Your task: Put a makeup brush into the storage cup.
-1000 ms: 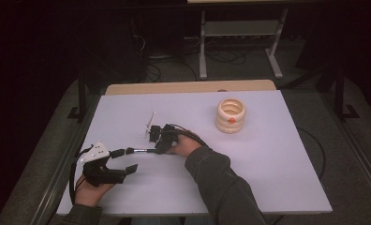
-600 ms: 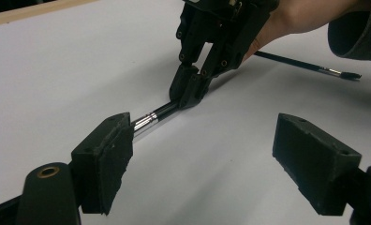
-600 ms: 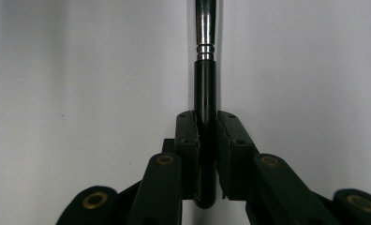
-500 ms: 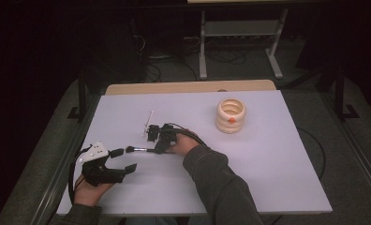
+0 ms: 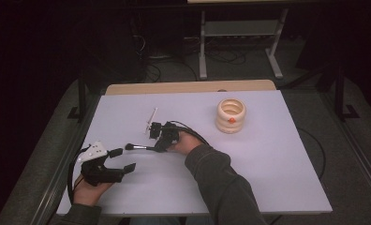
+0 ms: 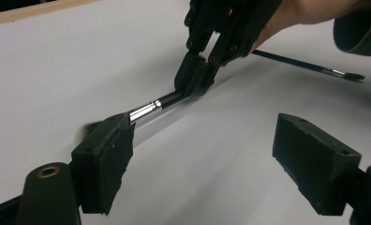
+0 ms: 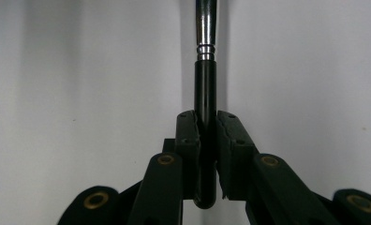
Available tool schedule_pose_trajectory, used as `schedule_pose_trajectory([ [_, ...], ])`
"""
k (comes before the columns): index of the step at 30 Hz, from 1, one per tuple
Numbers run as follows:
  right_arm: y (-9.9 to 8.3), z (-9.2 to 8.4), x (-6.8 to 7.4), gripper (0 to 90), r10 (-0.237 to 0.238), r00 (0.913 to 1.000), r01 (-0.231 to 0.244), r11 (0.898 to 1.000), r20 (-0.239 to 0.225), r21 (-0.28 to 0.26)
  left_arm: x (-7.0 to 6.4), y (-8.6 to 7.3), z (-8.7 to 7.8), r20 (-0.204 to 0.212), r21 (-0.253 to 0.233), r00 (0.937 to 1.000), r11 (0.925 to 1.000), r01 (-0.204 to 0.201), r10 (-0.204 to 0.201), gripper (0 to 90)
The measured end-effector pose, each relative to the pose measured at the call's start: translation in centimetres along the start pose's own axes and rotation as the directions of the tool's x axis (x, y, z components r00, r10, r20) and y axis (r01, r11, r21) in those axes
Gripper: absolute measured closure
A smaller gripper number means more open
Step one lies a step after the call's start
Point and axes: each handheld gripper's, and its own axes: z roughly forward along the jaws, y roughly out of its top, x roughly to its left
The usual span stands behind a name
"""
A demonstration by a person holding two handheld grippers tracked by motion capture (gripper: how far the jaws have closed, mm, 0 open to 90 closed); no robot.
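A brush with a black handle (image 7: 205, 117) and a silver ferrule (image 6: 145, 111) points left over the white table (image 5: 268, 164). My right gripper (image 5: 158, 147) is shut on its handle, both pads pressed against it in the right gripper view (image 7: 206, 154). The left gripper view shows that gripper (image 6: 195, 80) reaching in from the top, with the brush head blurred beside my own left jaw. My left gripper (image 5: 122, 159) rests open at the table's front left, its jaws (image 6: 207, 164) wide apart with nothing between them.
A cream ringed holder (image 5: 230, 115) with an orange dot stands at the back right. A second, thinner brush (image 6: 305, 65) lies on the table behind the right hand. A thin pale stick (image 5: 151, 117) lies just beyond the right gripper. A metal stand (image 5: 240, 33) is on the floor behind.
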Motion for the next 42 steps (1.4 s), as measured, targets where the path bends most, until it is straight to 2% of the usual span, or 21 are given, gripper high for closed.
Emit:
schedule_pose_trajectory([
  [6,-0.8,-1.7,0.1,78.9,0.012,0.9997,-0.011,0.999,0.021,-0.032,-0.3,0.1,0.1,0.005,-0.003,1.0000,1.0000,-0.002,0.002,20.1],
  [7,-1.0,-2.1,0.0,78.9,0.012,0.9996,-0.011,0.999,0.025,-0.049,-0.3,0.1,0.1,0.006,-0.002,0.9999,0.9999,-0.011,0.011,20.2],
  [9,-1.2,-2.7,0.1,78.9,0.026,0.9994,-0.024,0.997,0.024,-0.071,-0.4,0.2,0.2,0.015,-0.009,0.9999,0.9999,-0.004,0.004,21.5],
  [14,-1.4,-3.9,0.2,78.8,0.028,0.9990,-0.025,0.995,0.034,-0.095,-0.7,0.3,0.3,0.021,0.011,0.9992,0.9993,-0.035,0.035,21.6],
  [21,-2.2,-5.6,0.4,78.8,0.029,0.9982,-0.022,0.991,0.053,-0.131,-0.9,0.4,0.7,0.040,0.018,0.9987,0.9994,-0.031,0.030,22.9],
  [23,-2.6,-6.1,0.4,78.8,0.032,0.9978,-0.024,0.990,0.058,-0.139,-0.9,0.4,0.7,0.043,0.027,0.9983,0.9988,-0.041,0.039,23.3],
  [29,-3.8,-7.9,0.8,78.8,0.054,0.9965,-0.041,0.982,0.064,-0.184,-1.1,0.6,1.1,0.065,0.019,0.9975,0.9994,-0.030,0.029,25.3],
  [31,-4.2,-8.5,1.0,78.8,0.068,0.9956,-0.053,0.976,0.065,-0.212,-1.1,0.9,1.3,0.075,0.014,0.9969,0.9996,-0.026,0.024,25.6],
  [36,-5.1,-9.9,1.5,78.8,0.072,0.9941,-0.049,0.966,0.081,-0.254,-1.2,1.4,1.9,0.103,0.017,0.9946,0.9997,-0.017,0.015,27.5],
  [37,-5.3,-10.1,1.6,78.8,0.067,0.9946,-0.044,0.964,0.080,-0.263,-1.4,1.5,2.0,0.112,0.002,0.9938,1.0000,-0.002,0.002,27.8],
  [38,-5.5,-10.4,1.9,78.8,0.068,0.9942,-0.044,0.963,0.083,-0.267,-1.4,1.6,2.0,0.115,0.006,0.9934,1.0000,-0.005,0.004,28.1],
  [39,-5.6,-10.5,2.0,78.8,0.067,0.9944,-0.043,0.962,0.081,-0.269,-1.2,1.8,2.0,0.121,0.015,0.9922,0.9993,-0.034,0.031,28.4],
  [42,-6.0,-11.1,2.7,78.7,0.059,0.9945,-0.033,0.961,0.087,-0.275,-1.2,2.3,2.2,0.140,0.001,0.9901,1.0000,-0.002,0.002,29.4],
])
